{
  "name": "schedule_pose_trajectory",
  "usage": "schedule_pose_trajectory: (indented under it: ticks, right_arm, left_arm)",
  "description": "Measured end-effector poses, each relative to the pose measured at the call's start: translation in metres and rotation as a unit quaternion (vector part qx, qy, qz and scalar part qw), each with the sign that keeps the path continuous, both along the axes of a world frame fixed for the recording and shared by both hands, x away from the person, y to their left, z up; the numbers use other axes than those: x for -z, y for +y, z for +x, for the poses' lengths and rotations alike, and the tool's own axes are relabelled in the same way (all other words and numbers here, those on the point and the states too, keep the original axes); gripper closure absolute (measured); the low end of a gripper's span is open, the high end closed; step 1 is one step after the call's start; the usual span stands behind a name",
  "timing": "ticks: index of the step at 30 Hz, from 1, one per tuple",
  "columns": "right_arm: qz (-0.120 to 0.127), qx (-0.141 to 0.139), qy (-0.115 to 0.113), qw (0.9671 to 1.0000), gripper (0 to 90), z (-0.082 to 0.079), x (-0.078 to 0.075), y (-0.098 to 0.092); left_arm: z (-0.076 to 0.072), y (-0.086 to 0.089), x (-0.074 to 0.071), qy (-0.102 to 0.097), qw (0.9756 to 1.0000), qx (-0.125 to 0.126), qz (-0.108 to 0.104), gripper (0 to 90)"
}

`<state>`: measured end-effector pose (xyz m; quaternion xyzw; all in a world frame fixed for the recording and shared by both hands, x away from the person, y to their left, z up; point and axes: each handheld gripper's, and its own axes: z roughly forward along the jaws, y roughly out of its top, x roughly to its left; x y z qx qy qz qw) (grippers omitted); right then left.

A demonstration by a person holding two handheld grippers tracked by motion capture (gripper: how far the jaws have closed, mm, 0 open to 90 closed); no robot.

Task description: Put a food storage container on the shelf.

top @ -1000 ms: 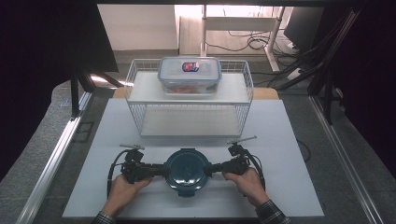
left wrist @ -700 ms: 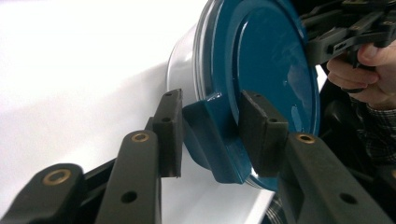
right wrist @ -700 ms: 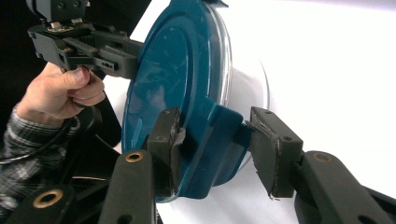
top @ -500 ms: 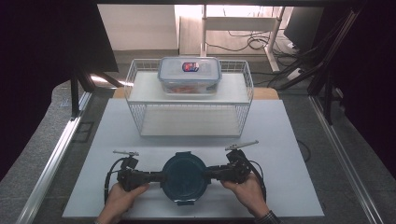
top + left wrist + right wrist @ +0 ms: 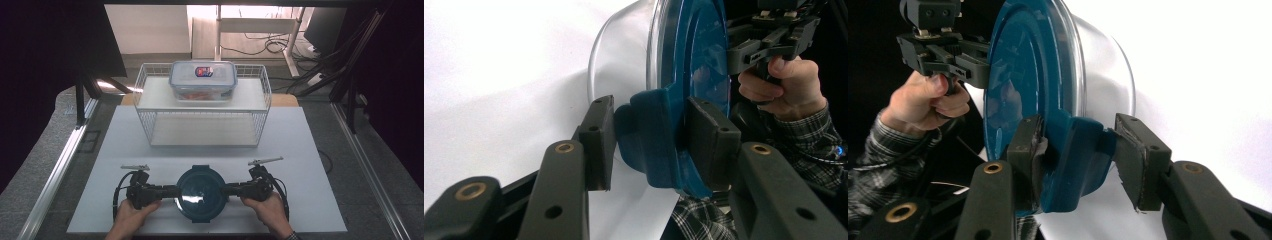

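Near the mat's (image 5: 310, 150) front edge, the left gripper (image 5: 172, 191) and right gripper (image 5: 226, 190) have just been closing, pinching the bowl's (image 5: 201, 192) blue latches (image 5: 649, 140); the gripper views show its clear glass wall.

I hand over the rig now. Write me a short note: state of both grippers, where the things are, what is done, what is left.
Left gripper: jaws have just been closing, pads on the left latch flap of the round container.
Right gripper: pads on the right flap; jaws also closed further in the last second.
Things: the round glass container with blue lid sits on the white table near the person. A rectangular lidded box stands on top of the wire rack.
Done: both flaps are gripped.
Left: probably lifting the container or working its flaps; which one I cannot tell.
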<state>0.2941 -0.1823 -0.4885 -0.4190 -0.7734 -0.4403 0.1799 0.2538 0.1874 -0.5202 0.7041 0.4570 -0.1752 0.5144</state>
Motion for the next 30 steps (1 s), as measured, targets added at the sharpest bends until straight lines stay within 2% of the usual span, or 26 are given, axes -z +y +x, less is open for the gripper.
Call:
schedule_pose_trajectory:
  ticks: [2,3,6,9,12,13,16,17,18,20,21,22,23,24,25,26,27,29,30]
  right_arm:
    - [0.011,0.004,0.019,0.9997,55.6,-0.002,0.003,-0.003]
    - [0.014,0.003,0.025,0.9996,55.6,-0.003,0.005,-0.004]
    - [0.021,0.002,0.039,0.999,56.1,-0.004,0.007,-0.005]
    - [0.03,0.009,0.049,0.9983,57.7,-0.005,0.008,-0.008]
    - [0.029,0.007,0.045,0.9985,57.7,-0.006,0.007,-0.009]
    - [0.025,0.01,0.024,0.9993,57.8,-0.005,0.003,-0.009]
    - [0.027,0.011,0.012,0.9995,57.9,-0.003,-0.004,-0.01]
    - [0.031,0.011,-0.005,0.9995,57.9,0.001,-0.013,-0.01]
    - [0.033,0.011,-0.012,0.9993,57.9,0.002,-0.018,-0.01]
    - [0.034,0.011,-0.019,0.9992,57.8,0.004,-0.023,-0.01]
    - [0.034,0.011,-0.036,0.9987,57.8,0.008,-0.035,-0.008]
    - [0.034,0.011,-0.036,0.9987,57.8,0.008,-0.035,-0.008]
    - [0.034,0.01,-0.052,0.998,57.8,0.012,-0.047,-0.007]
    - [0.034,0.01,-0.052,0.998,57.8,0.012,-0.047,-0.007]
    - [0.034,0.009,-0.067,0.9971,57.7,0.018,-0.059,-0.005]
    - [0.035,0.01,-0.072,0.9967,57.8,0.021,-0.065,-0.005]
    - [0.035,0.01,-0.072,0.9967,57.8,0.021,-0.065,-0.005]
    - [0.037,0.009,-0.085,0.9957,57.7,0.032,-0.081,-0.002]
    - [0.037,0.009,-0.085,0.9957,57.7,0.032,-0.081,-0.002]
  left_arm:
    - [-0.003,-0.001,-0.001,-0.004,1.0,-0.002,0.002,56.8]
    - [-0.005,-0.002,-0.002,-0.011,0.9999,-0.001,0.006,56.8]
    - [-0.008,-0.003,-0.003,-0.013,0.9999,-0.006,0.008,56.8]
    - [-0.008,-0.004,-0.006,-0.012,0.9999,-0.009,0.007,57.5]
    - [-0.006,-0.005,-0.007,-0.011,0.9999,-0.012,0.006,58.0]
    - [-0.004,-0.005,-0.008,-0.012,0.9998,-0.013,0.006,58.2]
    - [0.002,-0.006,-0.018,-0.025,0.9996,-0.013,0.002,58.3]
    - [0.005,-0.006,-0.029,-0.041,0.9991,-0.012,0.008,58.3]
    - [0.005,-0.006,-0.029,-0.041,0.9991,-0.012,0.008,58.2]
    - [0.01,-0.005,-0.041,-0.056,0.9983,-0.012,0.012,58.2]
    - [0.013,-0.004,-0.047,-0.062,0.9979,-0.012,0.013,58.2]
    - [0.015,-0.003,-0.053,-0.068,0.9975,-0.011,0.013,58.2]
    - [0.018,-0.003,-0.059,-0.073,0.9972,-0.011,0.014,58.2]
    - [0.021,-0.002,-0.065,-0.078,0.9968,-0.011,0.014,58.2]
    - [0.027,-0.001,-0.076,-0.086,0.9961,-0.009,0.016,58.2]
    - [0.027,-0.001,-0.076,-0.086,0.9961,-0.009,0.016,58.2]
    - [0.031,0.0,-0.082,-0.091,0.9956,-0.01,0.018,58.2]
    - [0.038,0.001,-0.094,-0.098,0.9949,-0.01,0.02,58.2]
    - [0.042,0.002,-0.1,-0.101,0.9946,-0.01,0.021,58.2]
